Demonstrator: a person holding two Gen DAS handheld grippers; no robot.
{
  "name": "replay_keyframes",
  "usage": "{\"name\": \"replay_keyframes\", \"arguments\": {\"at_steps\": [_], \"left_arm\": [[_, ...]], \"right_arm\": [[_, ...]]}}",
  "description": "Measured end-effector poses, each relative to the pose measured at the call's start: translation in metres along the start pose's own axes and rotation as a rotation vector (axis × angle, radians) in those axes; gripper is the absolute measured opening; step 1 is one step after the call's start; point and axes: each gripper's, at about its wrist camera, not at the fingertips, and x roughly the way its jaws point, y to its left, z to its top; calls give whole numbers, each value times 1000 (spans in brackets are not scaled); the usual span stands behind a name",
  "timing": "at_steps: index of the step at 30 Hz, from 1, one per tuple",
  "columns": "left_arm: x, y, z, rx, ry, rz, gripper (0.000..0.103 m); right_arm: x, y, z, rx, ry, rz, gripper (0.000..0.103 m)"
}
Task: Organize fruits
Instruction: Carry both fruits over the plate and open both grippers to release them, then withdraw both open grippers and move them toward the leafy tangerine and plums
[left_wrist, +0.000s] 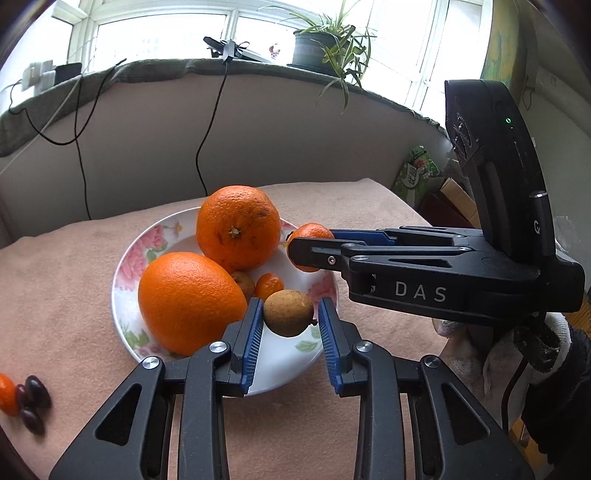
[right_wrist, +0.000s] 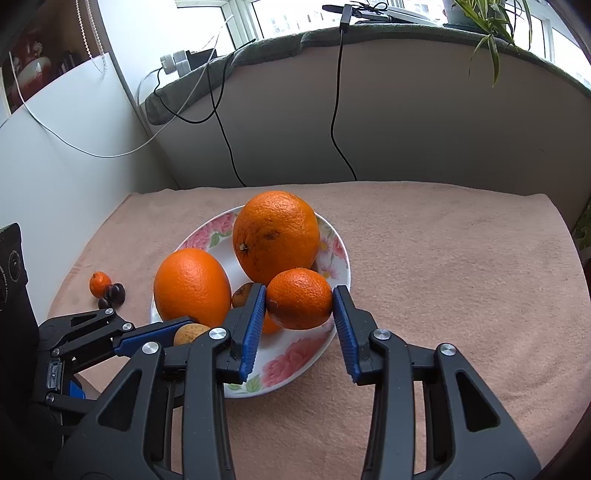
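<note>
Left claw (left_wrist: 289, 314): blue-padded jaws set on either side of a small round brown-skinned fruit (left_wrist: 289, 312), the pads touching or all but touching its flanks; whether it is lifted off the dish cannot be told.

Right claw (right_wrist: 300, 300): jaws bracket a small orange mandarin (right_wrist: 299, 298), its left side against one pad, its right side at or just shy of the other; it appears held above the dish's near-right rim.

Dish: a white floral-patterned plate (left_wrist: 127, 258) sits on the peach towel-covered surface (right_wrist: 443, 258), carrying two large oranges (left_wrist: 238, 227), one behind the other, and some smaller fruit between them.

Key relation: each fruit lies straight ahead between its own claw's pads, the brown one at the plate's near edge, the mandarin to its right; the right claw (left_wrist: 310, 254) reaches in crosswise from the side, just beyond the left.

Off the dish: a tiny orange fruit (right_wrist: 99, 283) and dark glossy oval fruits (right_wrist: 114, 293) lie together on the surface, well to the left and nearer the left claw.

Likely next: release or carry each fruit, judged only from the grips.
</note>
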Motion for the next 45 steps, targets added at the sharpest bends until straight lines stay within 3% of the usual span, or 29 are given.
{"name": "replay_keyframes", "arguments": {"at_steps": [2, 4, 7, 13, 20, 33, 45], "left_arm": [[0, 0, 1, 1, -5, 1, 40], [0, 0, 1, -1, -7, -3, 42], [-2, -1, 1, 3, -9, -8, 50], [-8, -4, 0, 6, -16, 1, 64], [-15, -2, 0, -1, -26, 57, 79], [-33, 0, -2, 10, -53, 83, 80], [-60, 20, -7, -6, -91, 115, 80]], "right_arm": [[0, 0, 0, -1, 1, 1, 39], [0, 1, 0, -3, 4, -3, 42], [-5, 3, 1, -6, -26, -12, 71], [-14, 11, 5, -29, -54, -17, 81], [-20, 16, 8, -37, -65, -25, 86], [-30, 26, 10, -27, -80, -58, 92], [-40, 47, 12, -26, -102, -26, 92]]}}
